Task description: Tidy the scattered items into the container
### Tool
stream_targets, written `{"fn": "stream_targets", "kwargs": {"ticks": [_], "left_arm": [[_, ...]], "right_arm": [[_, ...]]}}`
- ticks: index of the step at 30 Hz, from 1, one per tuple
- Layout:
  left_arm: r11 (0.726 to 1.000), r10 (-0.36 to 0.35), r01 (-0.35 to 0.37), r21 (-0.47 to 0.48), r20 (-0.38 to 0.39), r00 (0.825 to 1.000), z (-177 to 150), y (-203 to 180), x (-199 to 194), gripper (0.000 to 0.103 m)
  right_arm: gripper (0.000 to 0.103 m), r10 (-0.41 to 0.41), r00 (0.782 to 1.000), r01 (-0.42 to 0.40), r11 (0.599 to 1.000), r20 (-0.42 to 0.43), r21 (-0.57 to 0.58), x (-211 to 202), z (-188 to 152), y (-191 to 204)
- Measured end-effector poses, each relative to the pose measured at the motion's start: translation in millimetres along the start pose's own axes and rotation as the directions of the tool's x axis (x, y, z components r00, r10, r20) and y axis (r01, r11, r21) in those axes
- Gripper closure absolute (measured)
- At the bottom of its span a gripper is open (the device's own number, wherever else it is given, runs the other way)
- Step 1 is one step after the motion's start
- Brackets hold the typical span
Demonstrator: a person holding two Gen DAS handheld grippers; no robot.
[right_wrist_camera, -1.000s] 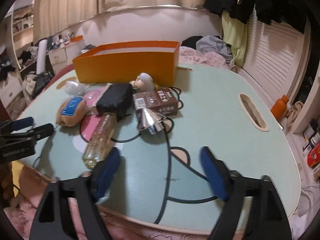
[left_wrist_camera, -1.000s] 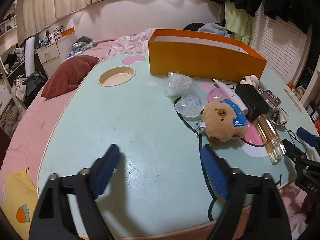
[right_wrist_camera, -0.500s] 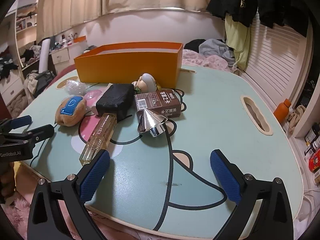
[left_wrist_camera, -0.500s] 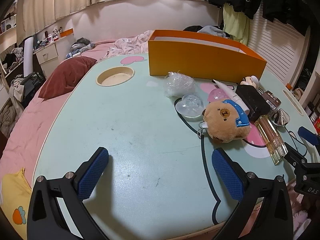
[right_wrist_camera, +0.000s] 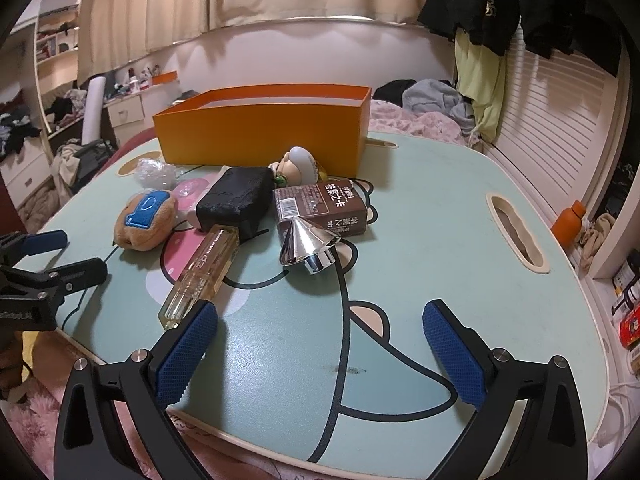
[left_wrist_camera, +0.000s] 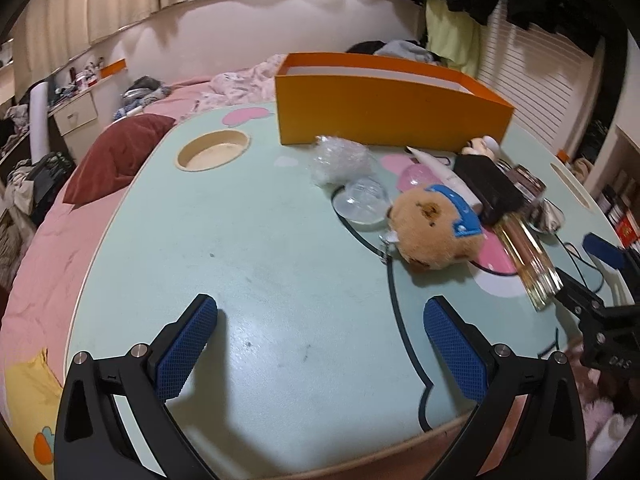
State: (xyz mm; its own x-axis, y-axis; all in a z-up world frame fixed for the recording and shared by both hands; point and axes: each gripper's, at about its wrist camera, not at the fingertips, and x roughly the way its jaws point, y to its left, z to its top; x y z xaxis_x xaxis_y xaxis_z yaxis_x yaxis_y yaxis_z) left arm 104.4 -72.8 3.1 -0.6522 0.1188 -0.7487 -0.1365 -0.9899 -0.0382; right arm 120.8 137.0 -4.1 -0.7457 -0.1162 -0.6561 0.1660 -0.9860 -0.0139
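Both grippers, the left gripper (left_wrist_camera: 320, 322) and the right gripper (right_wrist_camera: 320, 328), have just spread wide and hold nothing, hovering over bare tabletop (left_wrist_camera: 248, 240). The scattered items lie beyond them, just before the orange box (right_wrist_camera: 264, 130), whose inside cannot be seen. The perfume bottle (right_wrist_camera: 202, 276) lies flat, its long axis running from the right gripper's left finger toward the box.

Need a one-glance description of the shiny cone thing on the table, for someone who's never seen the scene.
Start at the orange box at the back of the mint table. In front of it lies a brown carton; the silver cone rests against the carton's near edge. It is the only mirror-bright metal piece in the clutter.
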Motion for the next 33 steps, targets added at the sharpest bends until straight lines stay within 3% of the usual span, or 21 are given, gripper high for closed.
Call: {"fn": "stream_targets", "kwargs": {"ticks": [4,7,11,13,16,18,19,20,22,23,25,27,29,33], "left_arm": [[0.993,-0.110,0.112,-0.043,0.036,0.993,6.5,9.8,-14.6,0.000],[0.991,-0.107,0.117,-0.071,0.131,0.986,22.2,32.3,-45.0,0.000],[0.988,0.017,0.020,-0.151,0.241,0.970,53.1,84.7,-99.0,0.000],[0.979,0.132,-0.087,-0.183,0.248,0.960,72.6,113.1,-123.6,0.000],[0.927,0.347,-0.285,-0.242,0.273,0.897,104.8,158.0,-157.4,0.000],[0.852,0.494,-0.400,-0.336,0.269,0.827,126.5,196.4,-179.3,0.000],[0.824,0.530,-0.415,-0.386,0.264,0.806,136.2,216.5,-188.8,0.000],[0.812,0.537,-0.408,-0.417,0.261,0.802,141.4,231.6,-194.5,0.000],[0.812,0.485,-0.334,-0.479,0.236,0.842,156.1,262.6,-202.5,0.000],[0.838,0.403,-0.254,-0.484,0.233,0.885,165.0,278.3,-203.3,0.000],[0.868,0.293,-0.155,-0.471,0.235,0.927,180.1,301.1,-202.3,0.000],[0.853,0.304,-0.162,-0.496,0.220,0.927,193.5,324.2,-201.8,0.000],[0.808,0.363,-0.196,-0.555,0.208,0.908,208.1,349.8,-205.7,0.000],[0.756,0.350,-0.118,-0.643,0.245,0.904,229.1,389.8,-227.9,0.000]], "right_arm": [[0.000,0.003,1.000,-0.003,1.000,0.000,-0.002,0.2,0.1,-0.3],[0.000,0.005,1.000,-0.005,1.000,-0.001,-0.003,0.2,-0.1,-0.8],[0.000,0.005,1.000,-0.005,1.000,0.000,-0.003,0.4,-0.2,-0.9],[0.000,0.005,1.000,-0.005,1.000,0.000,-0.002,0.4,-0.3,-1.0],[0.000,0.004,1.000,-0.004,1.000,0.001,-0.002,0.5,-0.1,-1.1],[0.000,0.003,1.000,-0.003,1.000,0.002,-0.002,0.4,-0.4,-1.2],[0.000,0.004,1.000,-0.004,1.000,0.003,-0.002,0.2,-0.5,-1.0],[0.000,0.004,1.000,-0.004,1.000,0.003,-0.002,0.2,-0.6,-1.0],[0.000,0.005,1.000,-0.005,1.000,0.003,-0.003,0.0,-0.6,-0.5],[0.000,0.005,1.000,-0.005,1.000,0.004,-0.003,-0.2,-0.5,-0.3],[0.000,0.005,1.000,-0.005,1.000,0.004,-0.004,-0.4,-0.5,0.2],[0.000,0.005,1.000,-0.005,1.000,0.005,-0.004,-0.3,-0.4,0.5],[0.000,0.005,1.000,-0.005,1.000,0.004,-0.003,-0.3,-0.8,0.3],[0.000,0.005,1.000,-0.005,1.000,0.006,-0.004,-0.2,-1.1,-0.1]]}}
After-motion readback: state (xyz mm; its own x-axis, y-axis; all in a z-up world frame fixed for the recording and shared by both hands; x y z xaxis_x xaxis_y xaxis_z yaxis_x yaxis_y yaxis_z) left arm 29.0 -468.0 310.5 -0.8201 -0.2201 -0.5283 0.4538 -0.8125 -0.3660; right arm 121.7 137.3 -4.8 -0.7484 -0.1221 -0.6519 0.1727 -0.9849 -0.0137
